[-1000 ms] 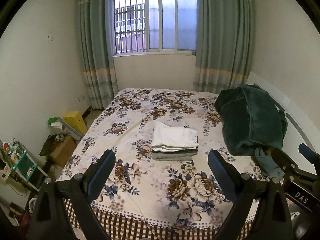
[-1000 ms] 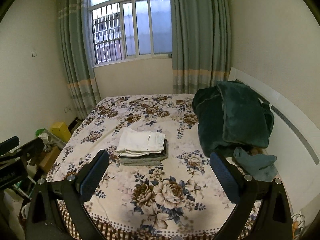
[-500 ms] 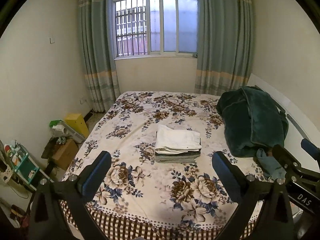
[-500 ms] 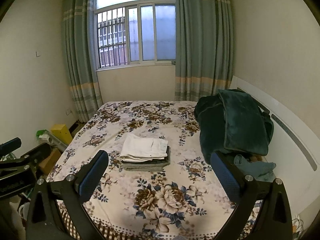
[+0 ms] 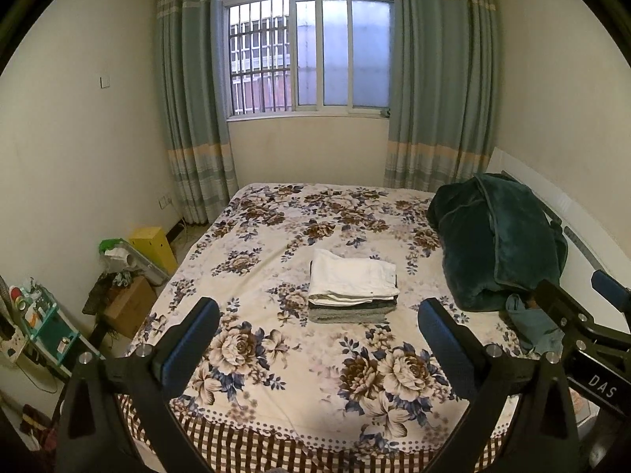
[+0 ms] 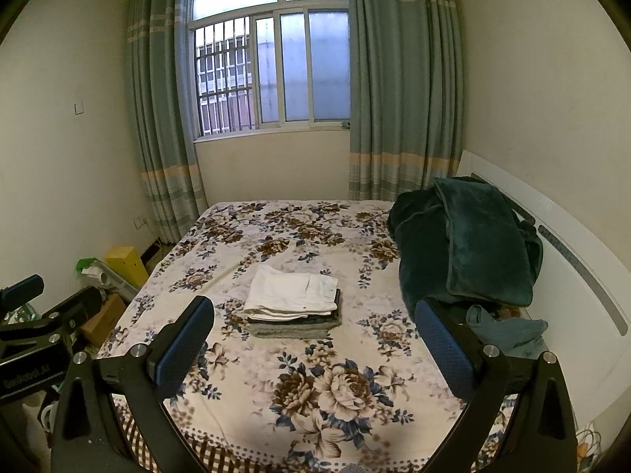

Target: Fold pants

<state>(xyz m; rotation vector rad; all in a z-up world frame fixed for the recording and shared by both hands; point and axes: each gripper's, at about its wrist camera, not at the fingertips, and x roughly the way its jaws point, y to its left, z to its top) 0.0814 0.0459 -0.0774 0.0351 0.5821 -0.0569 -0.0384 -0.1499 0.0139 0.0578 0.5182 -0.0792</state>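
White folded pants (image 5: 351, 278) (image 6: 294, 291) lie on top of a small stack of folded dark and grey clothes (image 5: 349, 311) (image 6: 294, 325) in the middle of the floral bed (image 5: 276, 354) (image 6: 315, 414). My left gripper (image 5: 319, 339) hangs open over the near end of the bed, well short of the stack, with nothing between its fingers. My right gripper (image 6: 315, 335) is open too and holds nothing, also back from the stack. Each gripper shows at the edge of the other's view.
A dark green blanket (image 5: 497, 240) (image 6: 461, 244) is heaped at the bed's right side against a white headboard (image 6: 572, 276), with a teal cloth (image 6: 504, 329) beside it. Boxes and clutter (image 5: 126, 272) sit on the floor at left. A curtained window (image 5: 307, 55) is behind.
Both views have pulled back and tilted up slightly, so the stack sits a bit farther off. The left jaws stand slightly wider than a second ago.
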